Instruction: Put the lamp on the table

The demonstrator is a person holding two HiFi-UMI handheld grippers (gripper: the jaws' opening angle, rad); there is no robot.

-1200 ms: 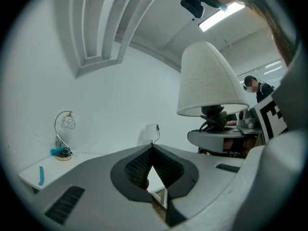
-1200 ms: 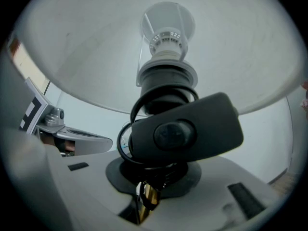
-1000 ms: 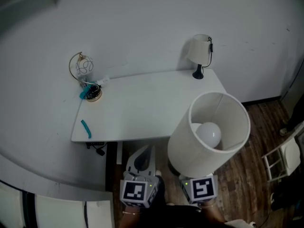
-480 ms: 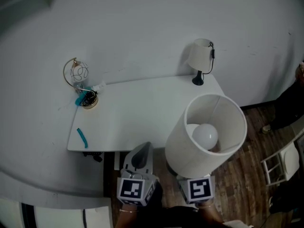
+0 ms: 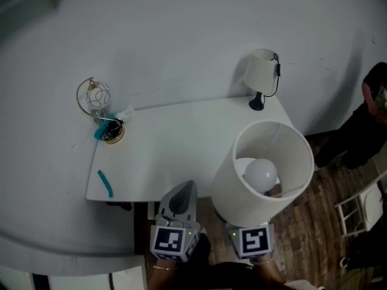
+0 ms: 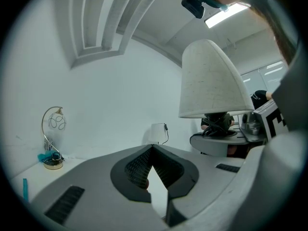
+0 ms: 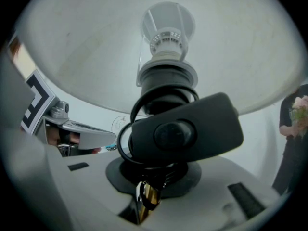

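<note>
A white table (image 5: 181, 144) stands against a white wall. Off the table's near right corner, not yet on it, the right gripper (image 7: 153, 179) pinches the dark stem of a large white-shaded lamp (image 5: 263, 174), its cord coiled round the stem. At the table's near edge, the left gripper (image 5: 183, 192) holds its jaws pressed together, empty. A small lamp (image 5: 261, 74) occupies the table's far right corner, a wire ornament (image 5: 97, 98) its far left corner.
</note>
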